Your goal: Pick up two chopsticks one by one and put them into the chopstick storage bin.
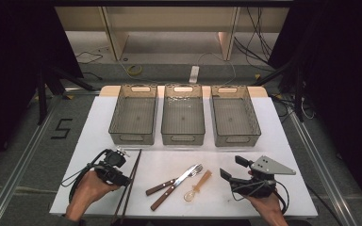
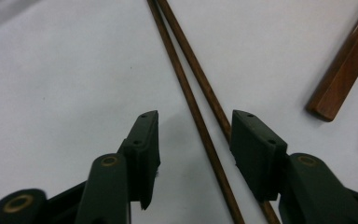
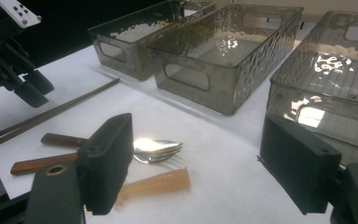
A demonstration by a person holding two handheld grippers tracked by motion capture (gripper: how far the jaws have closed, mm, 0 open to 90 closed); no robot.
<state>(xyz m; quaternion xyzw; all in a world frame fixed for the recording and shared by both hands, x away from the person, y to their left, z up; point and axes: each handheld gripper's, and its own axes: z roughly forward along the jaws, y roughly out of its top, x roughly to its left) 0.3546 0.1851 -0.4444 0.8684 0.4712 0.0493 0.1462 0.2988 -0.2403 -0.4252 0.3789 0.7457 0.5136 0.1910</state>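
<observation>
Nearest in the high view, two hands hold the grippers at the near edge of the white table [image 1: 273,141]. The left gripper [image 1: 122,151] hovers at the thin dark chopsticks [image 1: 131,181]; the right gripper [image 1: 230,167] is spread over bare table. Two wood-handled forks [image 1: 176,181] and a clear amber spoon [image 1: 197,186] lie between them. Three ribbed, see-through bins [image 1: 183,120] stand at the far side.

In the left gripper view, the spread matte jaws straddle the round brown sticks, not touching.

The right gripper view adds the forks' shiny tines and the bins' rippled walls.
</observation>
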